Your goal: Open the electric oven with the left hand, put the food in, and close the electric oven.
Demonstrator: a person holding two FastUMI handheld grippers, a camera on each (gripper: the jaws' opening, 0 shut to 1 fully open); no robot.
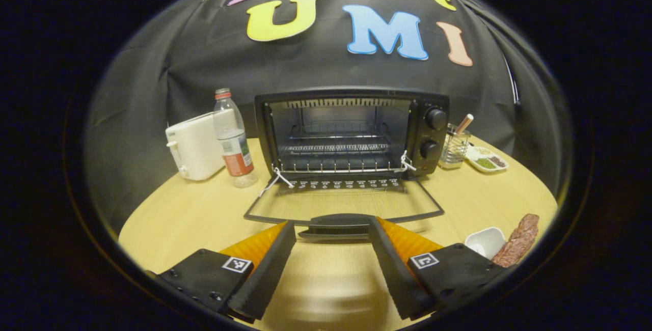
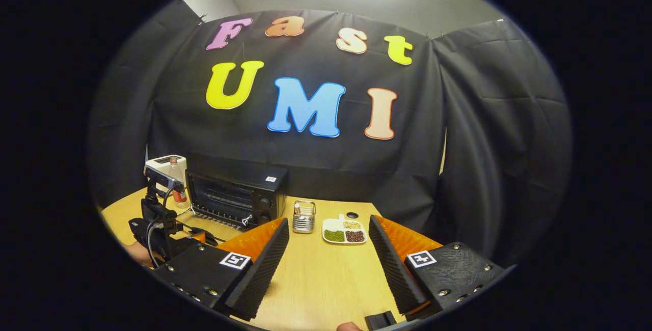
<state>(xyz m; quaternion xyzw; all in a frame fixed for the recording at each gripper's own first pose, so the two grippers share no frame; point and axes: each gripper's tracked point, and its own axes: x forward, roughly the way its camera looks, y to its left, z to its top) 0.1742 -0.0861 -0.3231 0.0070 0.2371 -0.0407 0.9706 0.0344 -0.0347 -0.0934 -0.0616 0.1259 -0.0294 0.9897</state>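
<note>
White toaster (image 1: 192, 146) at desk (image 1: 204, 214) left, clear bottle (image 1: 233, 140) beside it, some liquid inside. Electric oven (image 1: 351, 135) mid-desk, door (image 1: 344, 203) folded flat, wire rack inside bare. Left tongs (image 1: 332, 231) spread, fingers flanking door handle (image 1: 336, 223), not pressing. Wire holder (image 1: 454, 146) with sticks, divided dish (image 1: 486, 159) with green and brown grains. Small white bowl (image 1: 485, 242), brown meat strip (image 1: 519, 240) touching it, front right. Right tongs (image 2: 328, 249) released, over bare desk.

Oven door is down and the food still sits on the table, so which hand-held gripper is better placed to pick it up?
Right, probably. The meat strip lies to the right of the left hand-held gripper, which flanks the door handle; the right hand-held gripper is open and empty.
</note>
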